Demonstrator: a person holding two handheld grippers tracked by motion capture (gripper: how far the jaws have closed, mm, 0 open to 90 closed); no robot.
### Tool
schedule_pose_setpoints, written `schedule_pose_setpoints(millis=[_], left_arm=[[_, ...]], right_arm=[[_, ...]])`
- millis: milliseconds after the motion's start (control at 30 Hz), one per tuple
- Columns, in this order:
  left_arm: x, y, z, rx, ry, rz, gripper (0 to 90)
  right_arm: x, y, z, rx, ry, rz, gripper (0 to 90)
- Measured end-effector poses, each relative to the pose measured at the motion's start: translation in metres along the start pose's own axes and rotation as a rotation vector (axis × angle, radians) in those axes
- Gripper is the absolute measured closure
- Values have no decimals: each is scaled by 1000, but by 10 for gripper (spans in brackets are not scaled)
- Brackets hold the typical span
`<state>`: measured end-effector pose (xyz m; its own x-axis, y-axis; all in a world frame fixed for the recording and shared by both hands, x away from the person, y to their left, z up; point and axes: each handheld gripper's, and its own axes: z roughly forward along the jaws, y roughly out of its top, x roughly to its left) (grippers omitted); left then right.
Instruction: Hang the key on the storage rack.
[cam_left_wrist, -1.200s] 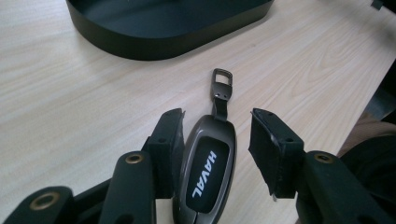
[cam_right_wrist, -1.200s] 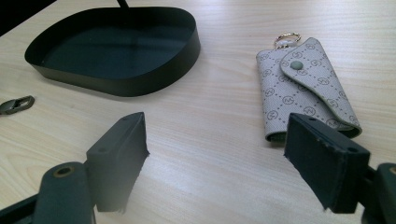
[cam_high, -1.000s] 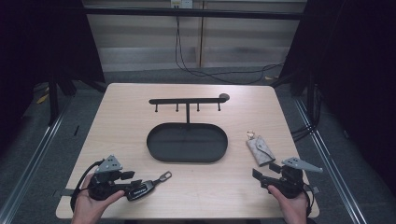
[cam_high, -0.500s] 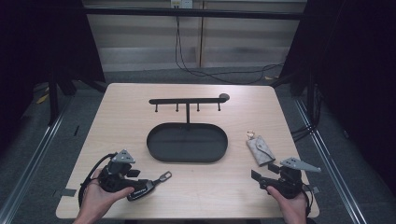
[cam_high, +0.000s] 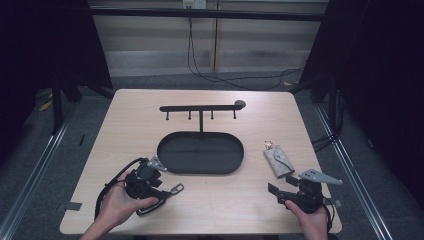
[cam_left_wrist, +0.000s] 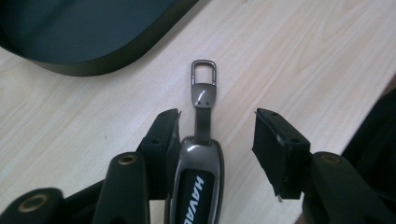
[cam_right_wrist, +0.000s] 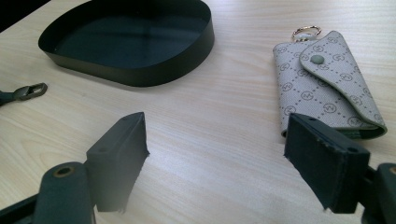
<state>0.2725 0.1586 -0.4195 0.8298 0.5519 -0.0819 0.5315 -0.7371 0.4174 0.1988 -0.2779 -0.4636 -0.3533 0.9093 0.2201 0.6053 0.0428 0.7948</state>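
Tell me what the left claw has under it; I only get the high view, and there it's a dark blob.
Observer: A grey car key fob, lettered HAVA up to the picture's edge, lying on the table between the left claw's jaws.
Operator: Is it gripped?
Observer: No. The jaws have just been opening; one pad sits right beside the fob, the other stands well apart.
Operator: And the pale thing near the right claw?
Observer: A key pouch with a monogram print, a snap button and a gold ring; the right claw is open, short of it.
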Motion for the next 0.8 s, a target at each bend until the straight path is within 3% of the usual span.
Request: schedule_pose_setpoints(millis=[133, 167, 300, 500, 800], left_arm=[[2, 4, 9, 1, 3, -21, 517], [4, 6, 11, -9, -5, -12, 518], [11, 11, 24, 5, -27, -40, 540], [12, 17, 33, 49, -45, -28, 517], [14, 21, 44, 108, -47, 0, 579]], right_arm=[[1, 0, 0, 4, 2, -6, 209], [2, 0, 0, 4, 1, -9, 209], [2, 0, 1, 14, 1, -10, 209], [2, 0, 3, 27, 2, -7, 209], [1, 0, 4, 40, 2, -2, 209]])
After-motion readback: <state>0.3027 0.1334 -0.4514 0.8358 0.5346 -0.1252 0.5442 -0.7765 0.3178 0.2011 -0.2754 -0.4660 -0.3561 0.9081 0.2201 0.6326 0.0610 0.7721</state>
